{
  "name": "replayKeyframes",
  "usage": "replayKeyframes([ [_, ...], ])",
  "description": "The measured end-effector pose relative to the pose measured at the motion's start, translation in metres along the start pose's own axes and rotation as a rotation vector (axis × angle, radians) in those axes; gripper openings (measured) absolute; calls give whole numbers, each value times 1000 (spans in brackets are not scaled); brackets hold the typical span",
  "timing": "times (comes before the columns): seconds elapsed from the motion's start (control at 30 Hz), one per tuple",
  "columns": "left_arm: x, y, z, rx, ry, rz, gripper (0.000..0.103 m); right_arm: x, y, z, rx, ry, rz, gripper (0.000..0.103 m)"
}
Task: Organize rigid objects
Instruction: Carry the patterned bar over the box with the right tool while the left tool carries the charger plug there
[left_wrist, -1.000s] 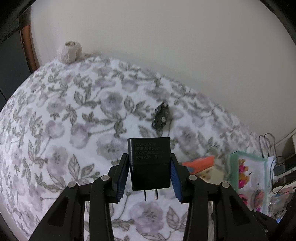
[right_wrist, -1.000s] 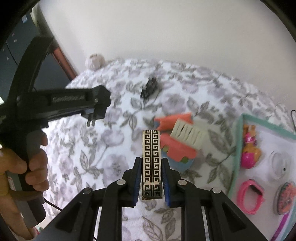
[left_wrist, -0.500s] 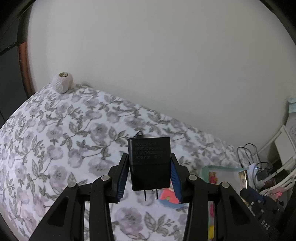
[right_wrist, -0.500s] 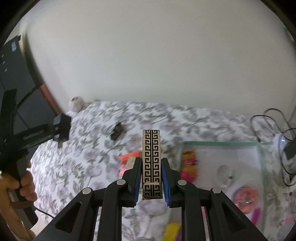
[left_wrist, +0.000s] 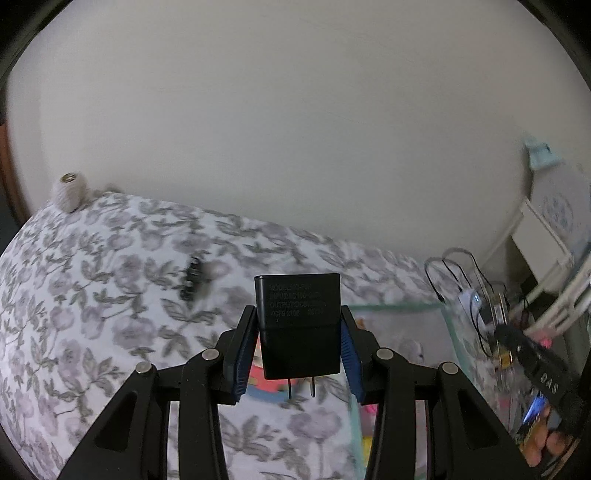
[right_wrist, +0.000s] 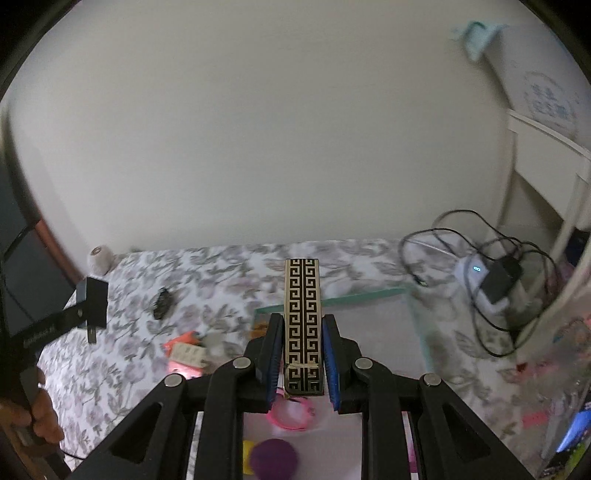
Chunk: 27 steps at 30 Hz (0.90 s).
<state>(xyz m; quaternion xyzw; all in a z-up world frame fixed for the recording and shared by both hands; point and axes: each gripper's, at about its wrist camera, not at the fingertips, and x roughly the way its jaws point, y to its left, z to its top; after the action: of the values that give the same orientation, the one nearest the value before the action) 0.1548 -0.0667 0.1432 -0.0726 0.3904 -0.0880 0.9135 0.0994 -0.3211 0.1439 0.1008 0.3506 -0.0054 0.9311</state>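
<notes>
Both tongs are gripping something. The right tongs (right_wrist: 298, 363) are clamping a gold-and-black patterned box (right_wrist: 302, 317) by its near end, so its long axis is running straight ahead, out past the fingertips. The left tongs (left_wrist: 298, 350) are squeezing a black charger plug (left_wrist: 298, 325) across its flat sides, prongs pointing back toward the handle.

What matters next is where the clear, green-rimmed tray (right_wrist: 362, 295) is lying. For the right tongs it is sitting directly ahead and below, with the box's far end already reaching over the near part of it; a pink bracelet (right_wrist: 291, 413) and a purple ball (right_wrist: 273, 459) are resting just beneath those tongs. For the left tongs the tray (left_wrist: 399, 306) is lying ahead and off to the right, its left edge just under the right-hand fingertip, while the flowered bed (left_wrist: 92, 295) is stretching away to the left.

So the right tongs seem to be the nearer pair and better lined up for lowering; I would guess the box goes down lengthwise along the tray, and the plug has to swing rightward first.
</notes>
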Motion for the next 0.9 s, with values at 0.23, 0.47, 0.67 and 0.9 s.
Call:
replayKeyframes([
  [0.23,30,-53,-20,95,75,-54,44,4,-35,-5,35,10,-86,22],
  [0.47,61,-92,-44,152,173,-102,44,29,-71,-21,64,89,-170,22],
  [0.67,79,-112,-62,197,233,-94,44,60,-91,-41,93,185,-187,22],
  [0.9,95,-116,-73,211,287,-77,44,83,-95,-56,66,257,-243,22],
])
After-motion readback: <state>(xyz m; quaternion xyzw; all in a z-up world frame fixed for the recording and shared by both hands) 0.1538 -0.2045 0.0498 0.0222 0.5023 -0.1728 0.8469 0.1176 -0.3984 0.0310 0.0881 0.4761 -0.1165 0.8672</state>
